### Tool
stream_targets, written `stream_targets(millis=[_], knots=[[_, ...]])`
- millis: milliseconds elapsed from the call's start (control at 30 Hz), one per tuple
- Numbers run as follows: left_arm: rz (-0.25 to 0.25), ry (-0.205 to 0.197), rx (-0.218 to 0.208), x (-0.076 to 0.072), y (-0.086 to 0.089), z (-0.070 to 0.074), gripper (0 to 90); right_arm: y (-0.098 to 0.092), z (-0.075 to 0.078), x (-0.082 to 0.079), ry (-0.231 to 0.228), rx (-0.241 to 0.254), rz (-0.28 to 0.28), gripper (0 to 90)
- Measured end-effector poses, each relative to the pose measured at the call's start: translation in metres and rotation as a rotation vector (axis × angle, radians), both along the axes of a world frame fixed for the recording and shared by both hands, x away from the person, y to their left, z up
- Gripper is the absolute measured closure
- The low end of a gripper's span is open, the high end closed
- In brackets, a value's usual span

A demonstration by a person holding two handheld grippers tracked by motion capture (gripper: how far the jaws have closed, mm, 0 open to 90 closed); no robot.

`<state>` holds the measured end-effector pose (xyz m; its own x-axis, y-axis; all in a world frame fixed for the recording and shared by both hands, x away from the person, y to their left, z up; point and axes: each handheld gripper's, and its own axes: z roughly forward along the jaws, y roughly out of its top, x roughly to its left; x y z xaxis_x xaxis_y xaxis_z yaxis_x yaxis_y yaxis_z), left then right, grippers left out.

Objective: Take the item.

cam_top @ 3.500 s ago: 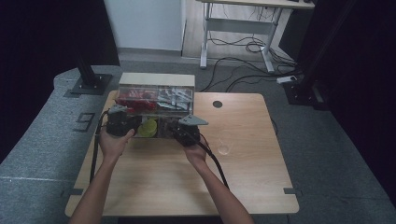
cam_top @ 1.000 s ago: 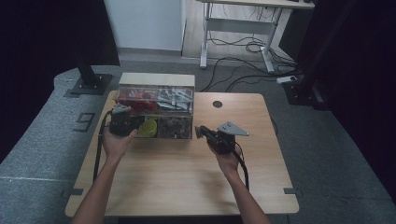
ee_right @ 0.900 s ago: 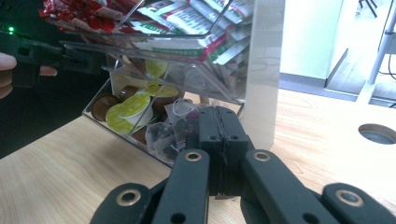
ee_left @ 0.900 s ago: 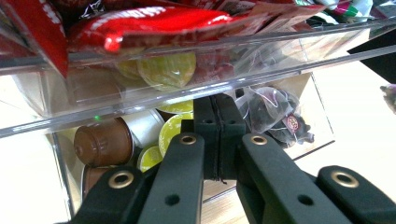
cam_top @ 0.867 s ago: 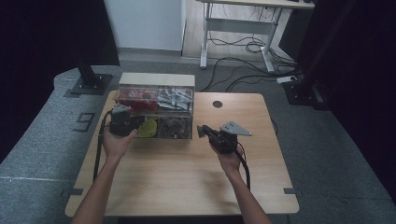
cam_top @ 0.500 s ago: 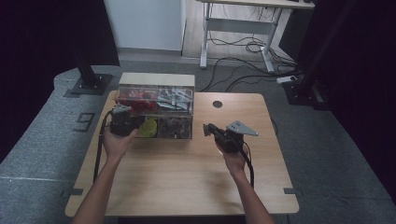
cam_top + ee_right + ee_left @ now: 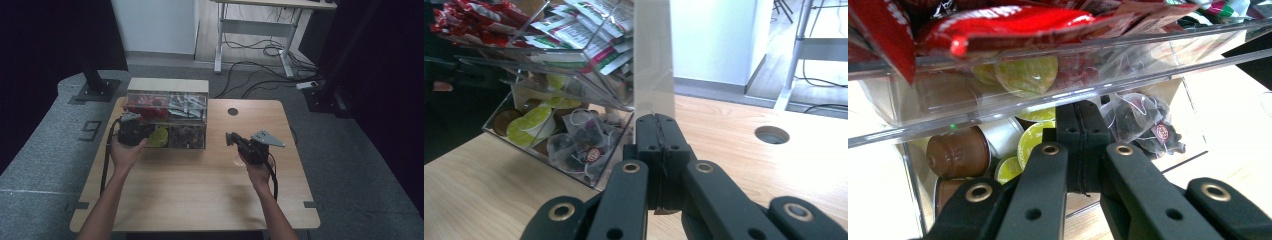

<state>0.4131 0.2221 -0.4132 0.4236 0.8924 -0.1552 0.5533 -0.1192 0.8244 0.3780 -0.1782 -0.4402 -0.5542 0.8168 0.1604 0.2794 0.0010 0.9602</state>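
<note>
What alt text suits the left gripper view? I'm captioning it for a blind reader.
A shut black claw points into the lower tier of a clear organizer, toward brown and yellow-green coffee capsules and tea bags. Red packets fill the upper tier.

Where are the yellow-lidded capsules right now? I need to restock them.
In the high view, the yellow-lidded capsules sit in the clear organizer's lower left compartment, beside the left gripper and left of the tea bags.

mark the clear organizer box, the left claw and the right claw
clear organizer box (image 7: pixel 167 86): high view, top back panel.
left claw (image 7: pixel 1079 150): left gripper view, seam of shut jaws.
right claw (image 7: pixel 658 160): right gripper view, seam of shut jaws.
</note>
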Motion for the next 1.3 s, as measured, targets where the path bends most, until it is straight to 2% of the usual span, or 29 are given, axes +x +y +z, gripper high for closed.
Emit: stream_targets(millis=[367, 767, 1300], knots=[[-0.001, 0.0, 0.002, 0.0, -0.001, 0.001, 89.9, -0.016, -0.001, -0.001, 0.008, -0.014, -0.035, 89.0], [-0.001, 0.001, 0.003, 0.0, -0.001, 0.001, 89.9, -0.031, -0.011, 0.001, 0.03, -0.022, -0.071, 88.9], [0.001, 0.0, 0.007, 0.0, -0.002, 0.001, 89.8, -0.034, -0.022, 0.007, 0.057, -0.038, -0.09, 88.8]])
